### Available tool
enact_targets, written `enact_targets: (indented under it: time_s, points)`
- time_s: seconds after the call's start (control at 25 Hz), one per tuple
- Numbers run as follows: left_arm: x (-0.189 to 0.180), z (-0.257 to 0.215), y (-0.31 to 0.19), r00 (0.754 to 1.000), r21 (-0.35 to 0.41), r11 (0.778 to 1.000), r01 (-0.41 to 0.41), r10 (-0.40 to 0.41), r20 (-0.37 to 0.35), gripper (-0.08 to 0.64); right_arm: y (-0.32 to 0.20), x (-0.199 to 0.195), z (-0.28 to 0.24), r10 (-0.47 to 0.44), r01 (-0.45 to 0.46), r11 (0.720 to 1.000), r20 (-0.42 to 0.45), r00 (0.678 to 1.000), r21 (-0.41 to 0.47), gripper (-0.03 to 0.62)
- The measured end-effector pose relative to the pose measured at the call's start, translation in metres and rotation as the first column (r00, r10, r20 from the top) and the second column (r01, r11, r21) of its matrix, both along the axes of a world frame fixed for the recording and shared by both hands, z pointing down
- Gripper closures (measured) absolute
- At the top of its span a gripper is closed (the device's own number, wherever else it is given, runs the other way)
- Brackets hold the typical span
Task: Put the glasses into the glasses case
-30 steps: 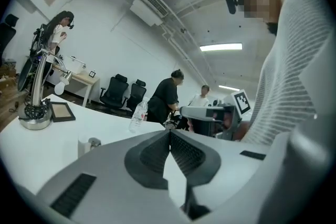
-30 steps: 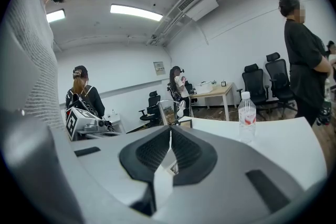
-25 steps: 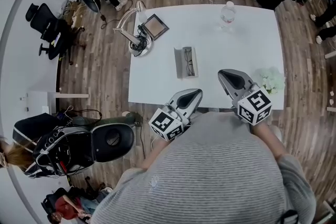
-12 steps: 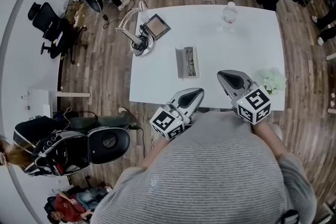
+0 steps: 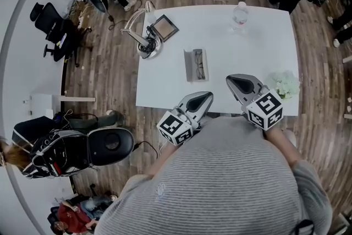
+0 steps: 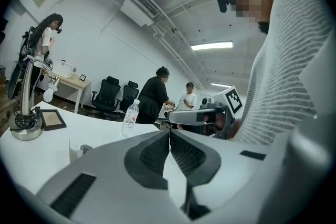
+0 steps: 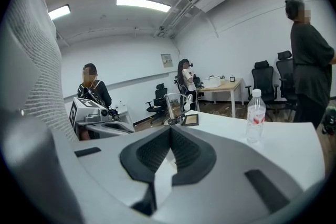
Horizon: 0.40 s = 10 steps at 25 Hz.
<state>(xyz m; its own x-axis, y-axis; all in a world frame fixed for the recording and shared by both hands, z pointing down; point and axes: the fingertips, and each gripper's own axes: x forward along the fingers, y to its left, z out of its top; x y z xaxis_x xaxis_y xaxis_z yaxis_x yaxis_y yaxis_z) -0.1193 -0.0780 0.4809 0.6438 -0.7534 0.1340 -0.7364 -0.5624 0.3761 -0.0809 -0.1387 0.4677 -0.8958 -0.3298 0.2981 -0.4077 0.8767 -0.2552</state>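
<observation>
Just ahead of the left gripper (image 5: 208, 96), and ahead and to the left of the right gripper (image 5: 231, 78), the glasses (image 5: 200, 64) show as a dark shape lying lengthwise in the right half of the open glasses case (image 5: 191, 66). From the head view they look to rest inside its tray, though they are too small to tell whether they are fully seated or only lying along the rim. Both grippers hang over the near edge of the white surface (image 5: 253, 47), well short of the case. Each has its jaws pressed together with nothing between them, as its own view shows. This fits either glasses already laid in with the lid left up, or glasses only set against the case. Either way, any work at the case wants a slow approach from above, with the jaws spread before they arrive. One gripper should steady the light case wall so it does not skate. The other should take the frame at the bridge or the lid at its edge, never a lens. Farther off stand a water bottle (image 5: 238, 14), a desk lamp (image 5: 144, 41) and a small frame (image 5: 163, 27), all clear of the reach.
</observation>
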Motion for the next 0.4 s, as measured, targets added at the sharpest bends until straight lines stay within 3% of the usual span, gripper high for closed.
enact_targets:
  time_s: [0.4]
  points:
    - [-0.0027,0.0044,-0.0020,1.000,-0.015,1.000,0.023,-0.023,-0.003,0.546,-0.0014,0.0017,0.0027,0.001,-0.001,1.000,-0.002,1.000,-0.004,0.580]
